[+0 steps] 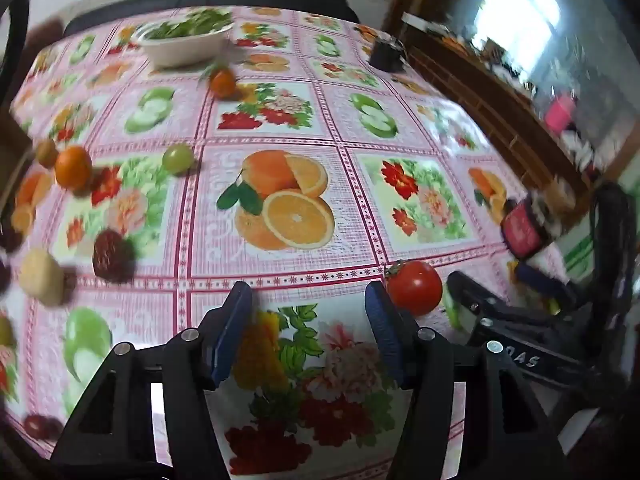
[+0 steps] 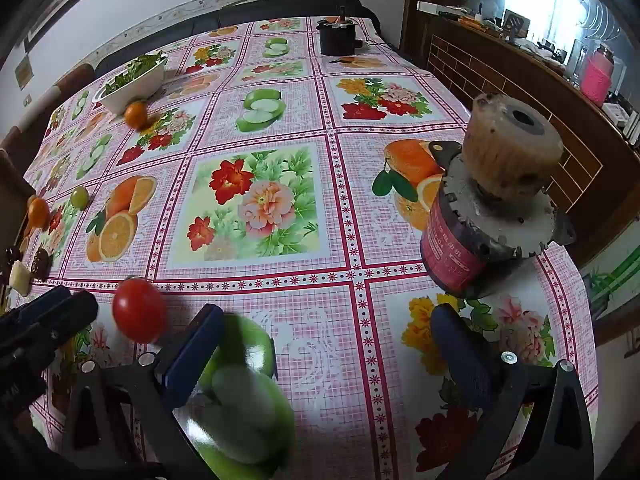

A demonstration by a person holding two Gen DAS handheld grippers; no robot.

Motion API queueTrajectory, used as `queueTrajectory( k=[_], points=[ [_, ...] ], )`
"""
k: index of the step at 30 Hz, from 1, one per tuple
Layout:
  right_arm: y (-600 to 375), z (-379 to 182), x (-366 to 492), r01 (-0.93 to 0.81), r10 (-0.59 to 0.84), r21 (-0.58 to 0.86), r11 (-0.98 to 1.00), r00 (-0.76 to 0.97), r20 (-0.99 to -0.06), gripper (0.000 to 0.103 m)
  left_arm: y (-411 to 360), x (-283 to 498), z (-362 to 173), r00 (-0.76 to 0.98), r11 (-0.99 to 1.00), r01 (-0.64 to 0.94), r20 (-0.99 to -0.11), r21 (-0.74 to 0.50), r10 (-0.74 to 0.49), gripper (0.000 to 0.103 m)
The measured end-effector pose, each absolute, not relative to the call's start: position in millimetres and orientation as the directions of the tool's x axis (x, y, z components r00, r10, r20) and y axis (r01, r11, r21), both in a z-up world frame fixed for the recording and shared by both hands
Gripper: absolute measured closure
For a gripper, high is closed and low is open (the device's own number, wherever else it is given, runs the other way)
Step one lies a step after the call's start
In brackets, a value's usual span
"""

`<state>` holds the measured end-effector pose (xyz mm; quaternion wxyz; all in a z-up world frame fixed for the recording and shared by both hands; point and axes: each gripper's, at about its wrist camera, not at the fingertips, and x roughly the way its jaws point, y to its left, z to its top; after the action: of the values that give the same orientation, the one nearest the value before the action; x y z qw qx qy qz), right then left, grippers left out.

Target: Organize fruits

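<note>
A red tomato (image 1: 414,288) (image 2: 139,308) sits on the fruit-print tablecloth between my two grippers, held by neither. My left gripper (image 1: 308,320) is open with only cloth between its blue pads; the tomato lies just outside its right finger. My right gripper (image 2: 328,344) stands wide open over a printed green apple, with the tomato left of its left finger. Loose fruit lies at the table's left: an orange (image 1: 73,167), a green grape (image 1: 178,158), a dark red fruit (image 1: 112,254) and a pale piece (image 1: 42,278). Another orange (image 1: 223,82) rests by the bowl.
A white bowl of greens (image 1: 188,40) (image 2: 132,80) stands at the far left. A red-labelled motor (image 2: 492,220) with a tan wheel stands close ahead of the right gripper. A black motor (image 2: 338,38) sits at the far edge. A brick-faced counter (image 2: 520,92) runs along the right.
</note>
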<state>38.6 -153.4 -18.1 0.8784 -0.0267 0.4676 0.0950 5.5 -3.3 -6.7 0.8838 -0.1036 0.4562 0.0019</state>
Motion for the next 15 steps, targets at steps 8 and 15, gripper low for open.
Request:
queueTrajectory(
  k=[8,15],
  points=[
    [-154.5,-18.3,39.3,-0.189,0.149,0.053,0.981,0.543,-0.827,0.000,45.8,-28.2,-5.4,0.568,0.946,-0.147,-0.808,-0.288,-0.158,0.046],
    [-153.4,-18.2,38.9,-0.189,0.149,0.053,0.981,0.542,-0.827,0.000,127.3,-133.7,55.0,0.698,0.898,-0.299,-0.716,-0.323,-0.025,0.045]
  ],
)
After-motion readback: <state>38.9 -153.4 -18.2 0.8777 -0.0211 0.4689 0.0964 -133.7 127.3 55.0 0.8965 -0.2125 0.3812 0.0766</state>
